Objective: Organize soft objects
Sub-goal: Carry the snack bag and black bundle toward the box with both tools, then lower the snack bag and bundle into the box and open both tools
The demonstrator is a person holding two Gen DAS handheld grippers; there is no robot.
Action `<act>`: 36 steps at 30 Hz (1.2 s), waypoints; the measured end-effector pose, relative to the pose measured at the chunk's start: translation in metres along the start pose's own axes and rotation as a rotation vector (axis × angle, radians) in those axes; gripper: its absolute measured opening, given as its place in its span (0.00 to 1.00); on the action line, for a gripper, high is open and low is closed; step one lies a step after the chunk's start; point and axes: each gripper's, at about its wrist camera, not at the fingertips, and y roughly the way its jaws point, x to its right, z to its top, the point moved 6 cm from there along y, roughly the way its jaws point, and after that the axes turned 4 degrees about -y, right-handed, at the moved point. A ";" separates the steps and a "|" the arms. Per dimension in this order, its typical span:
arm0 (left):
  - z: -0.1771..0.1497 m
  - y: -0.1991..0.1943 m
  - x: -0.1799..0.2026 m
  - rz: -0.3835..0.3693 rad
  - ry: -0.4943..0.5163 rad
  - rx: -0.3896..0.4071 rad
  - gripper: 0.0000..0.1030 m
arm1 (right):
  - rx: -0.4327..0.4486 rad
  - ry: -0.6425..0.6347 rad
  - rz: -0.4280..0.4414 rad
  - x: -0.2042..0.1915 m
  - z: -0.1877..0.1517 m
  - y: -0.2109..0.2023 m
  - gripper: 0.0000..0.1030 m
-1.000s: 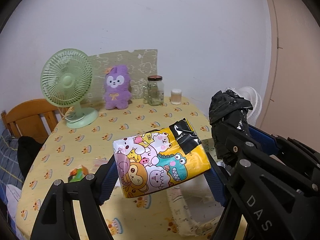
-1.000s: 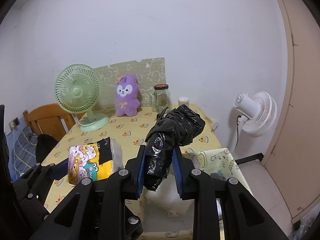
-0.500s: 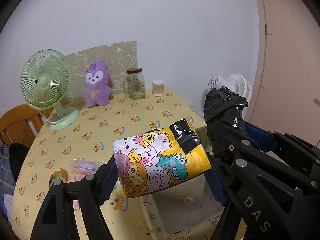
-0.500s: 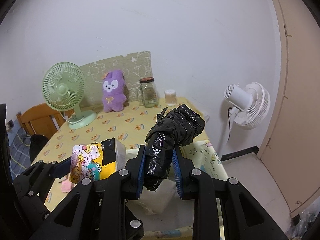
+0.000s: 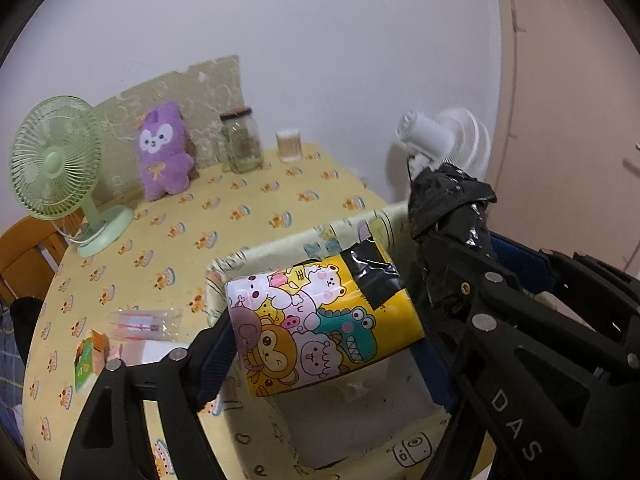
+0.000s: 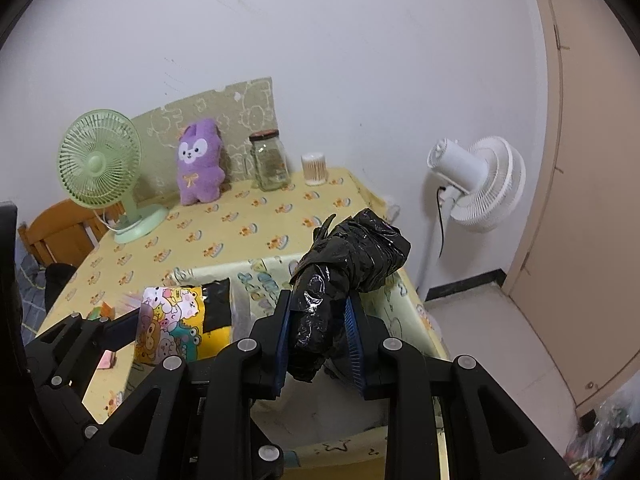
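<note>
My left gripper (image 5: pixel 324 344) is shut on a cartoon-print tissue pack (image 5: pixel 320 320) with a black tape patch, held above an open fabric storage bin (image 5: pixel 280 248) at the table's near right corner. The pack also shows in the right wrist view (image 6: pixel 180 328). My right gripper (image 6: pixel 318 344) is shut on a crumpled black plastic bundle (image 6: pixel 352 256), held over the same bin (image 6: pixel 260 276). The bundle shows at the right of the left wrist view (image 5: pixel 448 204). A purple plush bunny (image 6: pixel 199 172) stands at the back of the table.
A green desk fan (image 6: pixel 100 160), a glass jar (image 6: pixel 270 164) and a small cotton-swab tub (image 6: pixel 314 168) stand along the back of the yellow tablecloth (image 6: pixel 224 232). Small packets (image 5: pixel 140 324) lie left of the bin. A white floor fan (image 6: pixel 480 184) stands right; a wooden chair (image 6: pixel 56 232) left.
Both grippers have moved right and forward with their loads, from over the open tablecloth to above the fabric bin. Neither grip has changed.
</note>
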 end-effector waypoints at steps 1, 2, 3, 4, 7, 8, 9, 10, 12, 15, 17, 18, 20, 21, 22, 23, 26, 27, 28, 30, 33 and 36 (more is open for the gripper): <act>-0.001 0.001 0.001 0.003 0.007 -0.003 0.82 | -0.006 0.004 0.004 0.000 -0.002 0.001 0.28; -0.002 0.000 0.001 0.006 0.012 -0.003 0.85 | -0.018 0.011 0.014 0.001 -0.004 0.003 0.28; -0.003 0.000 0.001 0.009 0.018 -0.004 0.87 | -0.026 0.013 0.021 0.000 -0.005 0.004 0.28; -0.004 0.000 0.001 0.012 0.023 -0.005 0.90 | -0.033 0.015 0.028 0.000 -0.006 0.006 0.27; -0.005 -0.003 0.000 0.015 0.028 -0.004 0.92 | -0.053 0.021 0.060 -0.002 -0.008 0.008 0.27; -0.005 -0.003 -0.001 0.022 0.031 -0.002 0.92 | -0.059 0.025 0.073 -0.003 -0.009 0.009 0.27; -0.005 -0.004 -0.002 0.027 0.033 -0.001 0.93 | -0.062 0.024 0.080 -0.004 -0.010 0.010 0.28; -0.005 -0.004 -0.002 0.028 0.035 -0.001 0.94 | -0.066 0.022 0.083 -0.006 -0.010 0.010 0.29; -0.007 -0.005 -0.003 0.019 0.033 -0.003 0.95 | -0.076 0.021 0.091 -0.008 -0.011 0.011 0.33; -0.007 -0.007 -0.003 0.012 0.032 -0.004 0.96 | -0.077 0.026 0.091 -0.010 -0.012 0.010 0.47; -0.007 -0.008 -0.003 0.010 0.029 -0.003 0.96 | -0.071 0.032 0.080 -0.010 -0.012 0.007 0.65; -0.007 -0.008 -0.003 0.009 0.030 0.000 0.96 | -0.064 0.034 0.077 -0.011 -0.012 0.005 0.67; -0.007 -0.010 -0.003 0.009 0.030 0.006 0.96 | -0.053 0.032 0.067 -0.012 -0.011 0.002 0.74; -0.007 -0.010 -0.003 0.009 0.029 0.008 0.96 | -0.051 0.031 0.061 -0.012 -0.010 0.001 0.76; -0.007 -0.012 -0.003 0.008 0.028 0.011 0.96 | -0.051 0.031 0.055 -0.012 -0.009 0.000 0.81; -0.006 -0.013 -0.003 0.007 0.026 0.015 0.96 | -0.052 0.031 0.050 -0.012 -0.009 -0.001 0.84; -0.006 -0.018 -0.006 0.007 0.022 0.024 0.96 | -0.047 0.028 0.044 -0.015 -0.008 -0.005 0.87; -0.006 -0.020 -0.006 0.008 0.020 0.029 0.96 | -0.043 0.028 0.042 -0.015 -0.007 -0.006 0.87; -0.006 -0.022 -0.007 0.008 0.018 0.033 0.96 | -0.038 0.027 0.039 -0.017 -0.007 -0.008 0.88; -0.006 -0.026 -0.010 0.008 0.013 0.041 0.96 | -0.029 0.024 0.036 -0.019 -0.005 -0.011 0.88; -0.005 -0.033 -0.014 0.010 0.007 0.057 0.96 | -0.014 0.019 0.034 -0.023 -0.004 -0.017 0.88; -0.005 -0.041 -0.018 0.012 0.000 0.073 0.97 | 0.002 0.012 0.032 -0.029 -0.002 -0.023 0.89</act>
